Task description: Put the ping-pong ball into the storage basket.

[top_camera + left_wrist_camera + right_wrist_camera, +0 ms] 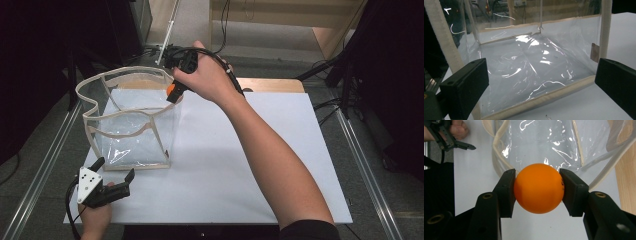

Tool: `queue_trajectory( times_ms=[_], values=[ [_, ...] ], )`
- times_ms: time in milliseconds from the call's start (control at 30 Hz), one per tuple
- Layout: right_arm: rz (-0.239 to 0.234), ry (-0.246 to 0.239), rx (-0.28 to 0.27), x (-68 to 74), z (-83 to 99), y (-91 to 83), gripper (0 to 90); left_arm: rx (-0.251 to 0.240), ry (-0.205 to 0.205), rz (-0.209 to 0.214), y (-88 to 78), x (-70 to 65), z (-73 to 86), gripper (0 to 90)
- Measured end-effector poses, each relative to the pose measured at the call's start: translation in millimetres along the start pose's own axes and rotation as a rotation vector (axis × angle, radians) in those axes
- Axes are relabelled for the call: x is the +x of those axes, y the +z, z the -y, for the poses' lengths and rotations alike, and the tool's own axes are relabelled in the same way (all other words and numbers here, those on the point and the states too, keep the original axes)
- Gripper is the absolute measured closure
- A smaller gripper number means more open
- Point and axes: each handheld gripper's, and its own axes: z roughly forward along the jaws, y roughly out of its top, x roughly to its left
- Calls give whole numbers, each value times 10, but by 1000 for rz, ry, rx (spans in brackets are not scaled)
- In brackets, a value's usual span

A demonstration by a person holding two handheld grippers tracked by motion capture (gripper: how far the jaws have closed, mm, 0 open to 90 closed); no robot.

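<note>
The desk (280, 165) is covered by a white sheet, and both hand-held grippers work above it. The largest thing on it is a clear plastic bag (131, 131) with beige fabric edging. It stands open, its rim bent and wavy. It lies just ahead of the left hand-held gripper (114, 169) and below the right hand-held gripper (172, 95), which is at the bag's far right rim.

In the left gripper view the bag (529, 72) is just in front of the jaws; its bottom seam runs across between them and its shiny wall is creased. The jaws stand wide apart and hold nothing.

The person's right forearm (270, 155) reaches diagonally over the desk to the far side of the bag. The right hand (210, 77) holds its hand-held gripper pointing down toward the bag's opening.

The left hand (95, 217) is at the near left edge of the desk, and its hand-held gripper carries a grey three-cornered plate (89, 182) on top.

The smallest thing is an orange ball (539, 191). The right hand-held gripper (538, 192) is closed on it, one jaw pressing each side, and the ball hangs over the open bag (544, 147). In the high view the ball (171, 89) is an orange spot at the jaw tips, at the bag's rim.
</note>
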Motion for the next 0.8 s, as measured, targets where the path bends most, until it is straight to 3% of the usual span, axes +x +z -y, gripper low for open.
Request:
queue_trajectory(
  times_ms=[433,600,800],
  values=[
    [75,75,25,-102,-39,115,467,-3,0,3,0,2,1,0],
    [105,109,12,-113,-3,109,316,0,4,2,-1,-1,0,0],
    [82,113,-11,-97,98,57,172,2,5,1,-1,1,-1,0]
  ],
)
